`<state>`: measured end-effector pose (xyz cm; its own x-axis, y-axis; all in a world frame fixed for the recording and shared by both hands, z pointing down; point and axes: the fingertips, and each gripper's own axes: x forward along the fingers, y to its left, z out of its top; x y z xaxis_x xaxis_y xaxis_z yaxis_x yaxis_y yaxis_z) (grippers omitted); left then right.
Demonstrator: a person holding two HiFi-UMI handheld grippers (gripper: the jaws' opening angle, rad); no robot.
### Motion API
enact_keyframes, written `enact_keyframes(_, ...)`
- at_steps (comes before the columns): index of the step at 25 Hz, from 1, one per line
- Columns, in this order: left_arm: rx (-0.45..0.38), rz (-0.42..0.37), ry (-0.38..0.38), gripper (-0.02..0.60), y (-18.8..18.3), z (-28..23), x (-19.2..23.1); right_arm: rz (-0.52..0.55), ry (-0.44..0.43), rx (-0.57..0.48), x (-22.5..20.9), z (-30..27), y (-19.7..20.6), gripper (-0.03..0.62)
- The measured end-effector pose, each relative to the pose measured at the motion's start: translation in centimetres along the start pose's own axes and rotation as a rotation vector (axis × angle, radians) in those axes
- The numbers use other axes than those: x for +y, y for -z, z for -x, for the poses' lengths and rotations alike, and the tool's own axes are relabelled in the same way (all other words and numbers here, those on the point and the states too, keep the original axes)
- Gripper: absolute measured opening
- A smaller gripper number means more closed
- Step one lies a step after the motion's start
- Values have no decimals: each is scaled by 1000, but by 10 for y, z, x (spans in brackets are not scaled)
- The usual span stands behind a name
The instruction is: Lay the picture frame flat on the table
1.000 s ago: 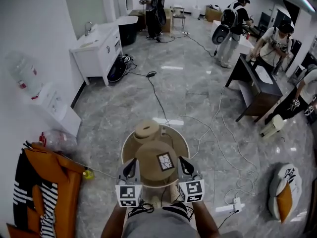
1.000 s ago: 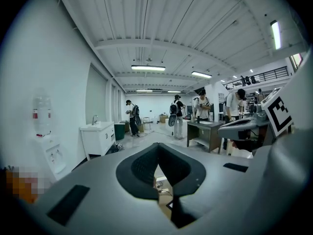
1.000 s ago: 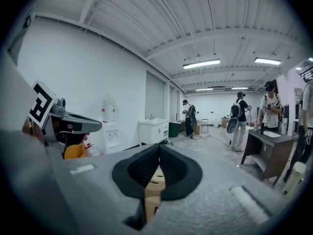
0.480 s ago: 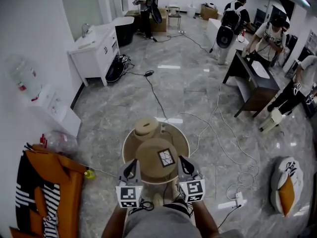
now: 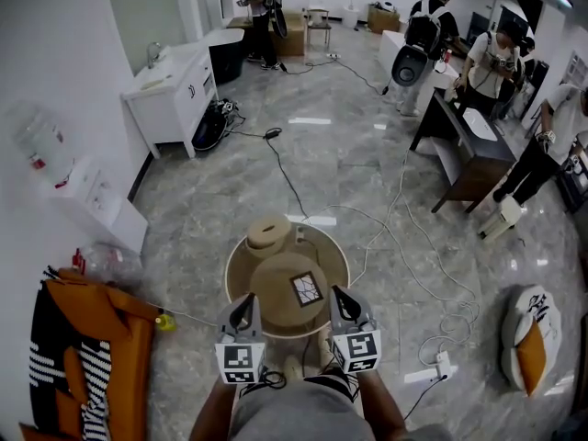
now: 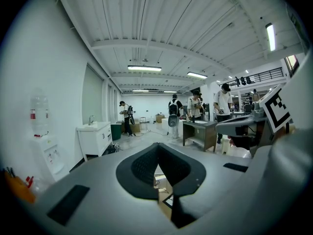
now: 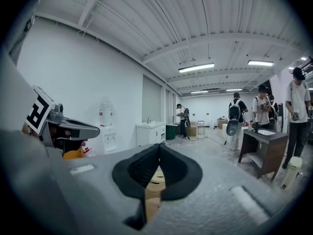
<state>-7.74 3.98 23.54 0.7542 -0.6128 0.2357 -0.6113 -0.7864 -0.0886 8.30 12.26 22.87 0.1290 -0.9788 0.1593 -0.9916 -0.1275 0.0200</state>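
Note:
A small dark-edged picture frame [image 5: 306, 288] sits on the upper tier of a round tan table [image 5: 241, 266], right of the tier's middle; whether it stands or lies flat I cannot tell. A smaller tan round piece [image 5: 268, 234] rests at the table's far side. My left gripper [image 5: 243, 313] hovers at the table's near left edge and my right gripper [image 5: 343, 307] at its near right edge, the frame between and just beyond them. In the gripper views both the left gripper [image 6: 158, 148] and the right gripper [image 7: 159, 148] have their pads together with nothing held.
Cables [image 5: 290, 187] run across the marble floor beyond the table, and a power strip [image 5: 424, 373] lies at the right. An orange bag [image 5: 101, 356] lies at the left. A white cabinet [image 5: 175, 88] stands far left, a dark desk [image 5: 469, 150] far right, with people working at the back.
The head view has drifted slightly, so the room sits a little differently in the picture. Both grippers keep their places at the table's near edge, and the frame has not moved.

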Motion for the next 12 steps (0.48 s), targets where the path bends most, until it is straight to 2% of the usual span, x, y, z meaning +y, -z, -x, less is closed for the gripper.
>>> enact_keyframes(12,-2,-3,6,17,0,5,-5,-10,3,-2,0,6,1,0)
